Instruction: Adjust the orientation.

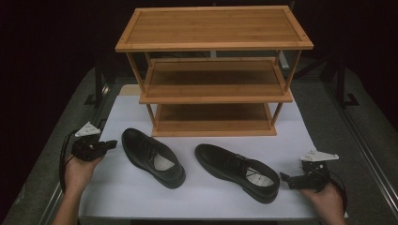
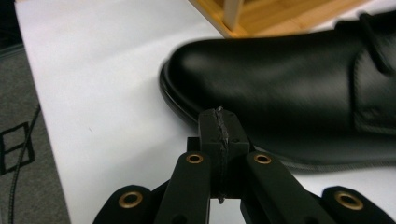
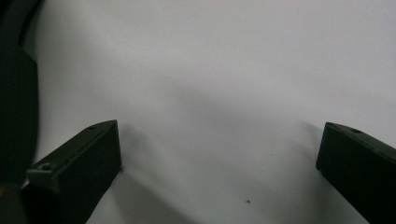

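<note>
Two black leather dress shoes lie on a white mat (image 1: 197, 199), toes pointing back left. The left shoe (image 1: 141, 147) has my left gripper (image 1: 110, 143) just off its toe, held in a hand at the mat's left edge. In the left gripper view that gripper (image 2: 221, 125) has its jaws pressed together with nothing between them, and the shoe's toe (image 2: 289, 88) is right beyond the tips. By the heel of the right shoe (image 1: 225, 166), my right gripper (image 1: 286, 178) stands open. In the right gripper view its jaws (image 3: 219, 140) spread wide over bare mat, with the heel (image 3: 14, 93) at the left edge.
A three-tier bamboo shoe rack (image 1: 213, 96) stands at the back of the mat, its shelves bare. Grey table surface (image 1: 328, 122) surrounds the mat. Cables trail from both grippers.
</note>
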Demonstrator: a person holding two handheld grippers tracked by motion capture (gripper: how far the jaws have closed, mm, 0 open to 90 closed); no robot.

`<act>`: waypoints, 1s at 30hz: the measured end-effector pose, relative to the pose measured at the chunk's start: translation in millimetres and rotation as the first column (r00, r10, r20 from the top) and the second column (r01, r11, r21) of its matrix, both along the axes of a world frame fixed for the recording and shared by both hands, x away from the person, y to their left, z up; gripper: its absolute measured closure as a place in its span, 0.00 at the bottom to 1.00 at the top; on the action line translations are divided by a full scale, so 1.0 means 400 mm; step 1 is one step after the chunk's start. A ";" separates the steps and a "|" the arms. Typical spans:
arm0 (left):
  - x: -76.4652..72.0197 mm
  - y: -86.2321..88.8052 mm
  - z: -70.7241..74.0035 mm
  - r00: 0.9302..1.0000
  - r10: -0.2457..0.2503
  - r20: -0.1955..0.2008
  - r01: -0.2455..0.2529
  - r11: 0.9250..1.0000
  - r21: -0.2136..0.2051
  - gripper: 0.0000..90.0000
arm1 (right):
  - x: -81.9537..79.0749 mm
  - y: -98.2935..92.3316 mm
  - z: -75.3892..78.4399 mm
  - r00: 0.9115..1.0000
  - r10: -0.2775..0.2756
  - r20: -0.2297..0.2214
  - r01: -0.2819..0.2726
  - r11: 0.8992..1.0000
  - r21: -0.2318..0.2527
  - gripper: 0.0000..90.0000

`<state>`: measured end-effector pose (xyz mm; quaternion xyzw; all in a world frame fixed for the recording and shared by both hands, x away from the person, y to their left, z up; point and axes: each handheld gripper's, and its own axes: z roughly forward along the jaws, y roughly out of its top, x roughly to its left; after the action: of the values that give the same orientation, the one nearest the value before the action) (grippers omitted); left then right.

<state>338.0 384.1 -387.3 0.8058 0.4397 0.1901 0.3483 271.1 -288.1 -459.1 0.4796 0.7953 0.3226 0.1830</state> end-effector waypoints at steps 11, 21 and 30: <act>0.113 0.009 -0.008 0.999 0.036 0.011 -0.036 0.999 0.026 1.00 | 0.000 0.000 0.000 1.000 0.000 0.000 0.000 1.000 0.000 0.00; 0.175 0.021 -0.057 0.998 0.057 -0.009 -0.057 0.998 0.025 1.00 | 0.000 0.000 0.000 1.000 0.000 0.001 0.000 1.000 0.001 0.00; 0.191 -0.002 -0.095 0.999 0.034 -0.037 -0.032 0.999 0.041 1.00 | 0.000 0.000 0.000 1.000 -0.001 0.000 0.001 1.000 0.001 0.00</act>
<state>414.6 383.4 -425.2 0.8087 0.4554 0.1894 0.3205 271.0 -288.2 -459.2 0.4799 0.7950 0.3229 0.1827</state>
